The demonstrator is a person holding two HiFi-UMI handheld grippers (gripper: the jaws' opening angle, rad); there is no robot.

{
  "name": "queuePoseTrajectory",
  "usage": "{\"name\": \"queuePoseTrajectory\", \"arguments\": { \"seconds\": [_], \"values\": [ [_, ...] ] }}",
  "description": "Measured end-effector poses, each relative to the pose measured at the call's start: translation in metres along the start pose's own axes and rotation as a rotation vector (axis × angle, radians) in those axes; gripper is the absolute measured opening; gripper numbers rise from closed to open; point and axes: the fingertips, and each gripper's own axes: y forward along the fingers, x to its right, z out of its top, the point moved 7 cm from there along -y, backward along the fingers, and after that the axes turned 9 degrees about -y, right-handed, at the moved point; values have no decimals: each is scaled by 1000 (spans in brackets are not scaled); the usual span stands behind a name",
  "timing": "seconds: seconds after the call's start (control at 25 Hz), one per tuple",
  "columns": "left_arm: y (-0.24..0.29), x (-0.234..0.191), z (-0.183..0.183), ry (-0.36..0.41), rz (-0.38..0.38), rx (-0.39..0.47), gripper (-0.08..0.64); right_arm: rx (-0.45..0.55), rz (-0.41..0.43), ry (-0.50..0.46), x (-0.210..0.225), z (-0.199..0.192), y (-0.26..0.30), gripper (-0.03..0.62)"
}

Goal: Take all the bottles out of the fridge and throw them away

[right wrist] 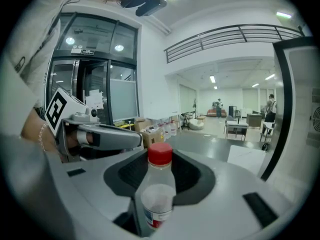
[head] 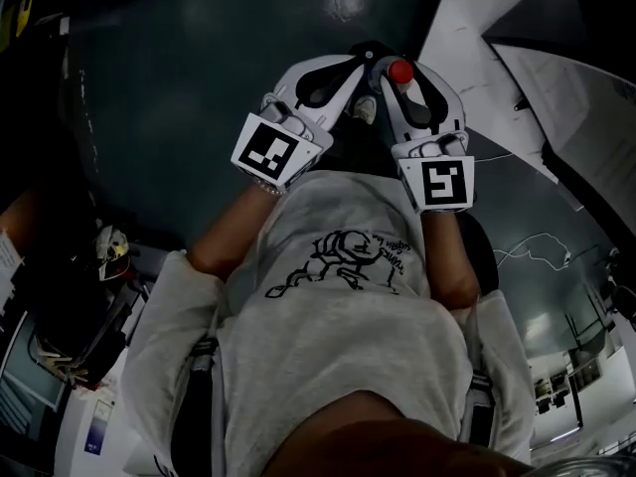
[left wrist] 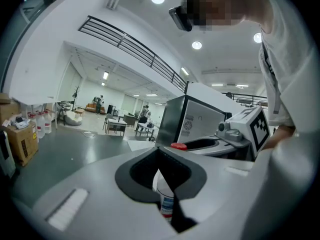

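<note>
My right gripper [head: 409, 79] is shut on a clear bottle with a red cap [right wrist: 160, 155]; the bottle stands upright in the notch between the wide-set jaws, its white and blue label [right wrist: 152, 215] low in the right gripper view. The same red cap [head: 400, 71] shows in the head view and beside my left gripper [left wrist: 178, 145]. My left gripper [head: 323, 78] has its jaws closed together, and a second clear bottle [left wrist: 165, 200] with a blue and red label is pinched in their notch. Both grippers sit side by side in front of the person's chest.
A boxy white appliance with a dark side [left wrist: 197, 119] stands just beyond the grippers, and a black-edged panel [right wrist: 281, 109] rises at the right. Cardboard boxes and jugs [left wrist: 22, 136] line the left wall. Tables and chairs [left wrist: 117, 126] stand far off on the dark floor.
</note>
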Motion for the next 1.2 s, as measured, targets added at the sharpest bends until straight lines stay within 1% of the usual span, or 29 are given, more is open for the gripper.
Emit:
{"name": "queuePoseTrajectory", "arguments": {
  "seconds": [0.24, 0.36, 0.48, 0.6, 0.84, 1.0, 1.2],
  "values": [
    [1, -9, -23, -27, 5, -27, 9, -34, 23, 31, -12, -26, 10, 150],
    [0, -14, -33, -54, 20, -71, 9, -47, 31, 41, -17, -38, 17, 150],
    [-2, -20, -43, -51, 24, -74, 9, -51, 33, 54, -23, -47, 23, 150],
    [-3, -25, -52, -76, 30, -100, 9, -67, 40, 57, -28, -57, 28, 150],
    [2, -36, -70, -85, 30, -121, 9, -86, 40, 73, -34, -76, 40, 150],
    [4, -45, -81, -82, 23, -116, 9, -103, 34, 79, -38, -87, 47, 150],
    [11, -53, -100, -109, 33, -144, 9, -113, 30, 84, -41, -109, 52, 150]
  ]
}}
